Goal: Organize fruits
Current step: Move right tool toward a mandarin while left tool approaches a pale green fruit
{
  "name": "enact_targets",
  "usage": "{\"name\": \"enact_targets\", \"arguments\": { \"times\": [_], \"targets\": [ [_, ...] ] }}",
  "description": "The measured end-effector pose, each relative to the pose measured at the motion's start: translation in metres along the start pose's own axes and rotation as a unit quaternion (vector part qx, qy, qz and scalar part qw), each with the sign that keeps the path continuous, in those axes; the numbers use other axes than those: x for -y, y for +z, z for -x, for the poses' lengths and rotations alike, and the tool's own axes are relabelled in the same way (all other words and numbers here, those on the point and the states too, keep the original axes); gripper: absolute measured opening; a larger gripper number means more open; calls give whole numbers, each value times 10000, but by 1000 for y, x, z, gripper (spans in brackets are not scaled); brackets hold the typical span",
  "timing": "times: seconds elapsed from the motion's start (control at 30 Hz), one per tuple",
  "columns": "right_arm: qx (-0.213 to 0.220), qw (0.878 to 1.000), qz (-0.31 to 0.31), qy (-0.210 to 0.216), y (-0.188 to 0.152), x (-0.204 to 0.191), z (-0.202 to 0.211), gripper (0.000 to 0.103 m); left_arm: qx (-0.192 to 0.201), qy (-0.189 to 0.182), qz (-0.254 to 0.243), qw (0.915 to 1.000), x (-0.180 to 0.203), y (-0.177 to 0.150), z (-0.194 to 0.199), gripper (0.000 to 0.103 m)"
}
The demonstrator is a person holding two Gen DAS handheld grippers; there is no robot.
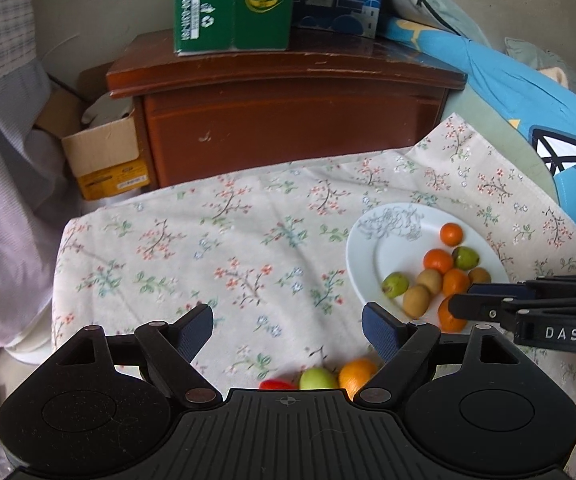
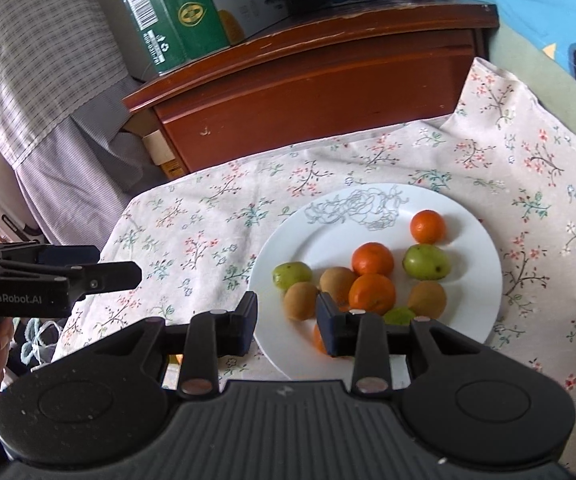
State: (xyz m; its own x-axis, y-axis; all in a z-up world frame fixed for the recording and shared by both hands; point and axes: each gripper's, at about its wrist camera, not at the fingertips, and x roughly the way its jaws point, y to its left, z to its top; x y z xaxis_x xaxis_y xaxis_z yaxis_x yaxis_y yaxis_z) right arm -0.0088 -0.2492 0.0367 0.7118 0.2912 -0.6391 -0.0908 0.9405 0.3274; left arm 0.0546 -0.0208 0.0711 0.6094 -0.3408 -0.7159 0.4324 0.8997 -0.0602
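Though the left gripper (image 1: pixel 287 330) hangs with its jaws spread wide and nothing between them, the left wrist view shows loose fruit right under it: a green fruit (image 1: pixel 317 378), an orange (image 1: pixel 357 374) and a sliver of something red (image 1: pixel 276 384) lie on the floral cloth (image 1: pixel 208 240) just behind the fingertips, close against the tool's body and part hidden by it. The white plate (image 1: pixel 372 240) sits ahead and to that gripper's right, with the right gripper (image 1: pixel 464 302) reaching in over its near edge.

In the right wrist view, the right gripper (image 2: pixel 286 322) has its jaws drawn close together but empty; I see only plate in the gap. It hovers over the plate's (image 2: pixel 472 216) near rim, the pile directly ahead: tangerines, brown kiwis, green fruits. A kiwi (image 2: pixel 301 300) lies just past the left pad, a tangerine (image 2: pixel 372 288) just past the right one. The kiwi's long axis looks near upright in this view, roughly in line with the fingers. The left gripper (image 2: pixel 132 274) shows at far left, off the plate.

By my judgement the loose fruits belong to the left hand, being nearer; it must pull back toward itself to get them. They are near round, so no long axis governs the grip.
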Motion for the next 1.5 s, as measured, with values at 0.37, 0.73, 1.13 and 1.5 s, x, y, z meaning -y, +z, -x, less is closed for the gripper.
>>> {"name": "enact_targets", "arguments": {
  "times": [0.37, 0.73, 1.13, 1.5],
  "targets": [
    [-208, 9991, 232, 276, -9, -15, -10, 34, -184, -45, -184, 9997, -13, -22, 3, 83],
    [-441, 9960, 517, 584, -15, -35, -20, 34, -533, -182, -642, 9963, -11, -50, -5, 83],
    [-677, 9924, 747, 702, -25, -50, -37, 34, -533, -184, -944, 9939, -7, -62, -15, 80],
    [-712, 9916, 836, 677, -31, -54, -51, 43, -575, -301, -949, 9934, -7, -66, -28, 56]
  ]
}}
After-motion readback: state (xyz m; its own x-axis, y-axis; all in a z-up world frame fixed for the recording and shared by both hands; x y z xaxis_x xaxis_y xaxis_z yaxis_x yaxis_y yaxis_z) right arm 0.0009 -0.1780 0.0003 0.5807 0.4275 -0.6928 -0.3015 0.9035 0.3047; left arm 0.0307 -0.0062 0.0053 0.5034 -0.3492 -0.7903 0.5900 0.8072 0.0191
